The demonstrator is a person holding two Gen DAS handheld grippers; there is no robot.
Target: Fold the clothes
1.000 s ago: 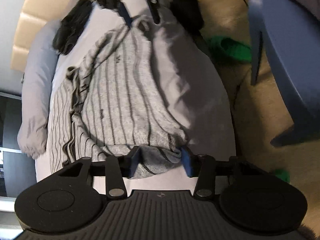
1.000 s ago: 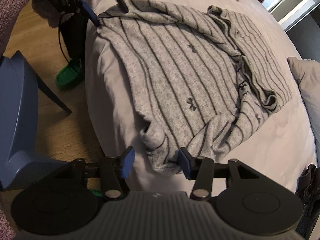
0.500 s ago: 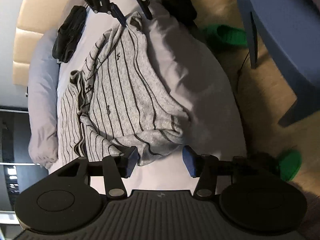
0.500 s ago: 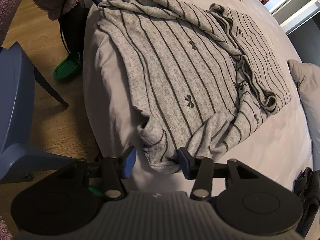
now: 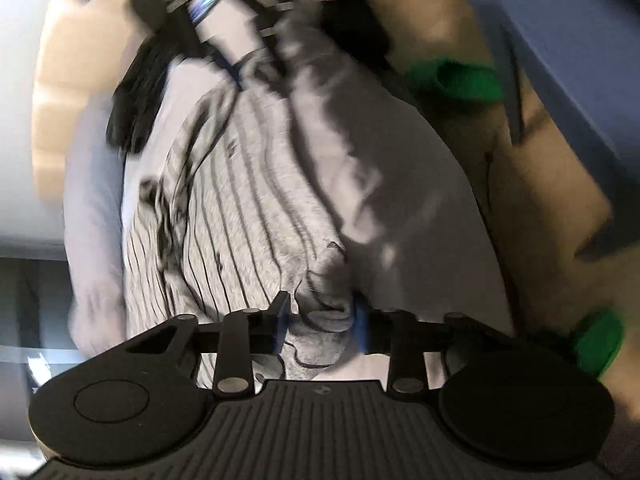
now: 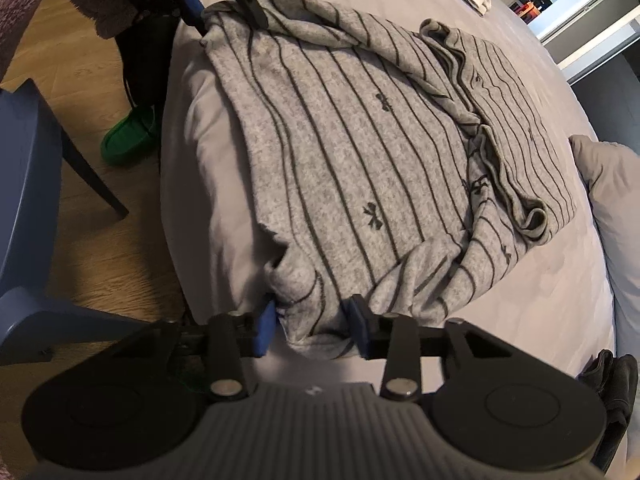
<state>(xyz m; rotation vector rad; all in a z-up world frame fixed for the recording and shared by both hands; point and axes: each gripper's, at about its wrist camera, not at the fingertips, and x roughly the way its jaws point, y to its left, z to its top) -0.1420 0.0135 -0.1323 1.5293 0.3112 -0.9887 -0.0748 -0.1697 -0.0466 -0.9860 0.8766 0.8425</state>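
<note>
A grey shirt with thin dark stripes (image 6: 360,160) lies on the bed (image 6: 540,320), partly folded, with a bunched sleeve on its right side. My right gripper (image 6: 312,326) has its jaws around the shirt's near corner, still some way apart. My left gripper (image 5: 320,322) straddles the opposite corner in the blurred left wrist view, where the shirt (image 5: 248,208) runs away from it. It also shows in the right wrist view (image 6: 224,8) at the shirt's far corner. The right gripper shows blurred at the top of the left wrist view (image 5: 240,64).
A blue chair (image 6: 24,184) stands on the wood floor left of the bed. A green slipper (image 6: 128,136) is by the bed edge. A grey pillow (image 6: 612,200) lies at the right. Dark clothing (image 6: 612,384) lies near the right edge.
Both grippers have moved in onto the shirt's corners, and their jaws have narrowed around the fabric. The left wrist view has become blurred from motion.
</note>
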